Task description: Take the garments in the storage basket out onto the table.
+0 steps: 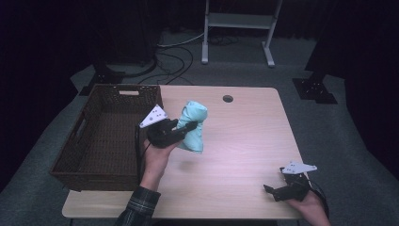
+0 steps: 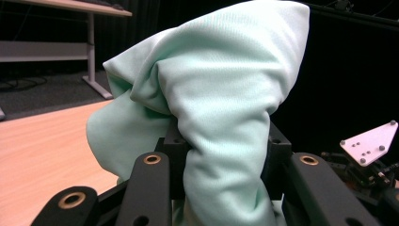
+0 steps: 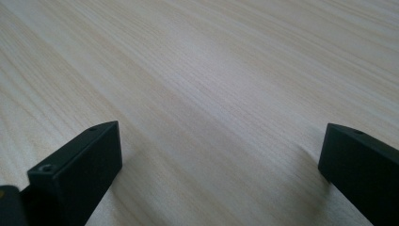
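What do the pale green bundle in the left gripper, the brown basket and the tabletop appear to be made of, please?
The pale green bundle looks like soft knit fabric, matte, with fine ribbing and loose folds. The brown basket seems woven wicker or rattan, judging by its plaited walls. The tabletop looks like light wood or wood-look laminate, smooth with straight grain lines; which one is unclear.

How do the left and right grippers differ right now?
The left gripper is shut on the mint-green cloth, bunched between its fingers; the right gripper is open with nothing between its fingers. The left is beside the wicker basket; the right sits low over bare table near the front right corner. Both are black, hand-held, with a grey plate on top.
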Demonstrator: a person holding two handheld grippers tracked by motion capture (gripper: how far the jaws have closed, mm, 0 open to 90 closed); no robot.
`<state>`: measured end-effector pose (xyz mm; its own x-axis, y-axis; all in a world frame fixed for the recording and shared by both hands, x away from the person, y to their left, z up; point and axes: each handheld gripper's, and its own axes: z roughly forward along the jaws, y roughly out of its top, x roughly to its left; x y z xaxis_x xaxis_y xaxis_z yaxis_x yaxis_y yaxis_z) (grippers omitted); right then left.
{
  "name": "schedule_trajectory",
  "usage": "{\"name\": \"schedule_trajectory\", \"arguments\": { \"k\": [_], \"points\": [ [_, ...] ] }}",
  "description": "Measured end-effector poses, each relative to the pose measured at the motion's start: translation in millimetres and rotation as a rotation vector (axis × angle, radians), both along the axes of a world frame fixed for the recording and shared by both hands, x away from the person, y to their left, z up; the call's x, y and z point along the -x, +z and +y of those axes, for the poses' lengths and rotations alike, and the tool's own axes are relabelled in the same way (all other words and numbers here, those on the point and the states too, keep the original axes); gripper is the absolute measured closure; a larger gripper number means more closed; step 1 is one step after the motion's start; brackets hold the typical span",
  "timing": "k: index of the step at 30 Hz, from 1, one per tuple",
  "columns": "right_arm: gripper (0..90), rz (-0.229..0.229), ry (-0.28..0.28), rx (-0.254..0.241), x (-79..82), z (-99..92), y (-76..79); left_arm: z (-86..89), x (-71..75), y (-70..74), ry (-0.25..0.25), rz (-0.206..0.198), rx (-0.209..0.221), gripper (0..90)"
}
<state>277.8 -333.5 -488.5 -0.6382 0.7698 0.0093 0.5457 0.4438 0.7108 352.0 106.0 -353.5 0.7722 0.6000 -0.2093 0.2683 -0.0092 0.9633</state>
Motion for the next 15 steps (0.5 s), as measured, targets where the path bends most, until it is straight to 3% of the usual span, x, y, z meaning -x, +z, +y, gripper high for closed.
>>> {"name": "schedule_trajectory", "arguments": {
  "k": [15],
  "points": [
    [0.0, 0.0, 0.0, 0.0, 0.0, 0.0, 0.0, -16.5, -5.3, -20.2, 0.008, 0.055, -0.064, 64.3]
  ]
}}
